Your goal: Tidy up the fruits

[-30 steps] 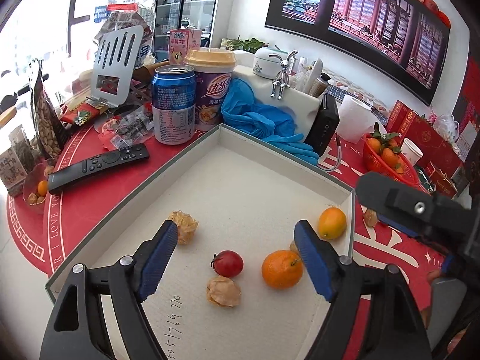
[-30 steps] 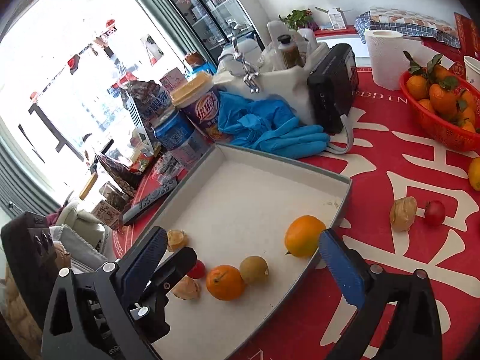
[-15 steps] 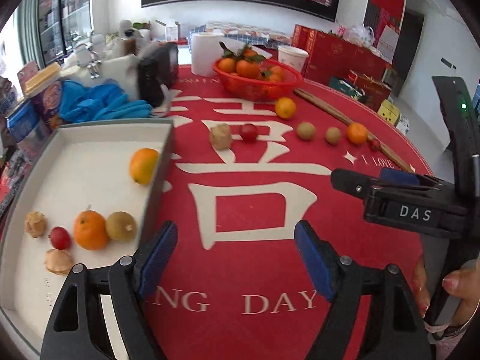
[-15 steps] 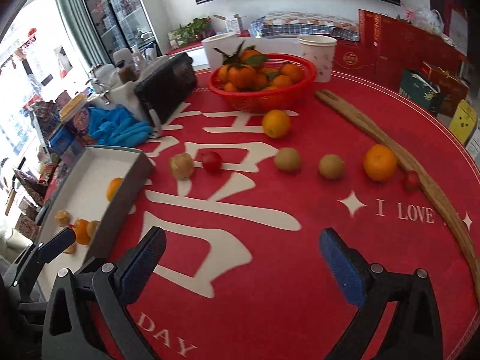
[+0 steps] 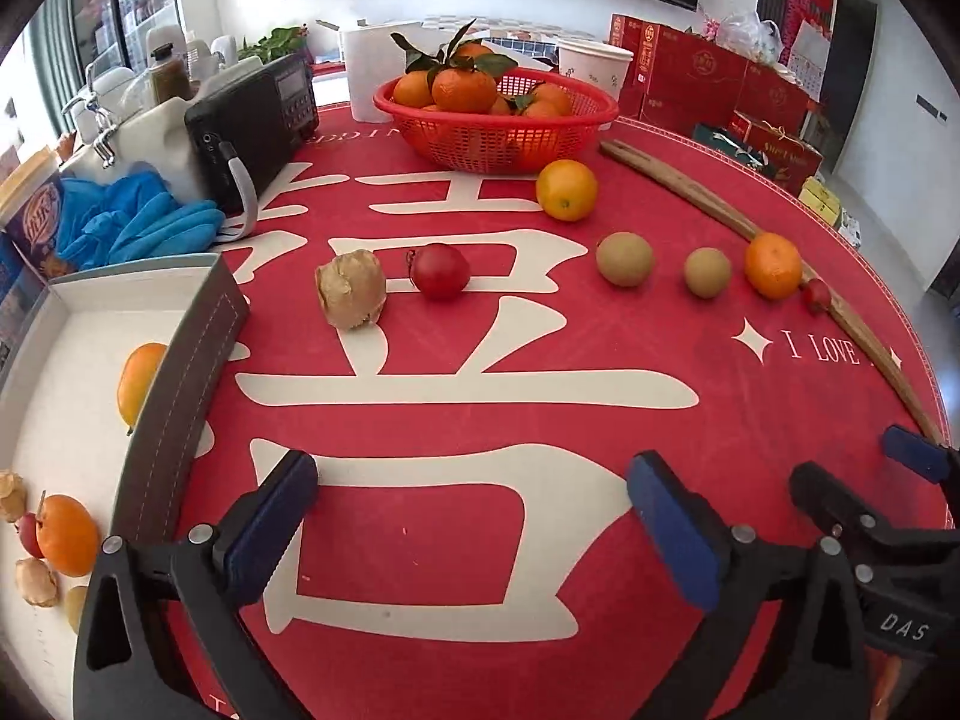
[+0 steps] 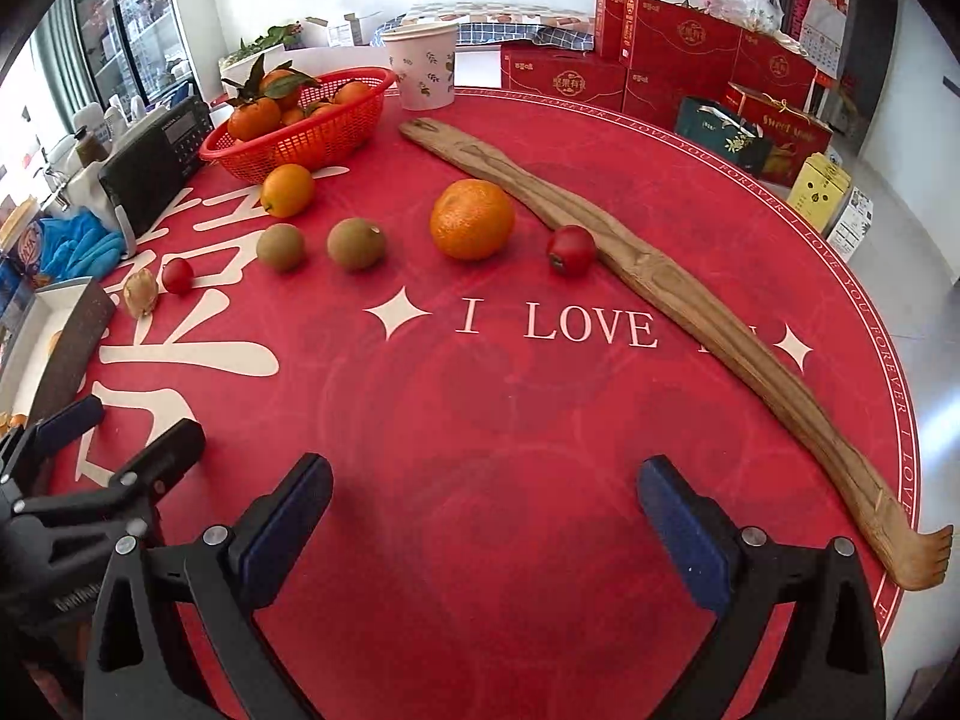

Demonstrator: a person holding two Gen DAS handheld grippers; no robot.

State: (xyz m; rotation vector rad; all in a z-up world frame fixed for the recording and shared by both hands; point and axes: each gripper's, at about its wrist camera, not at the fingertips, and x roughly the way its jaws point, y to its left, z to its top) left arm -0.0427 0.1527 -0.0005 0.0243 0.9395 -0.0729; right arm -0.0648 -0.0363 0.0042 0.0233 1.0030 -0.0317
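Observation:
A row of loose fruit lies on the red tablecloth: a papery husk fruit, a small red tomato, an orange, two brown-green fruits, a mandarin and another small red tomato. A white tray at the left holds several fruits, among them an orange and a mandarin. My left gripper is open and empty above the cloth, right of the tray. My right gripper is open and empty, nearer the mandarin.
A red basket of mandarins stands at the back. A long wooden back-scratcher lies along the right. A black radio, blue gloves, a paper cup and red gift boxes ring the table.
Both grippers have swung right, away from over the tray, and now face the row of loose fruit on the cloth. Both stay open and empty.

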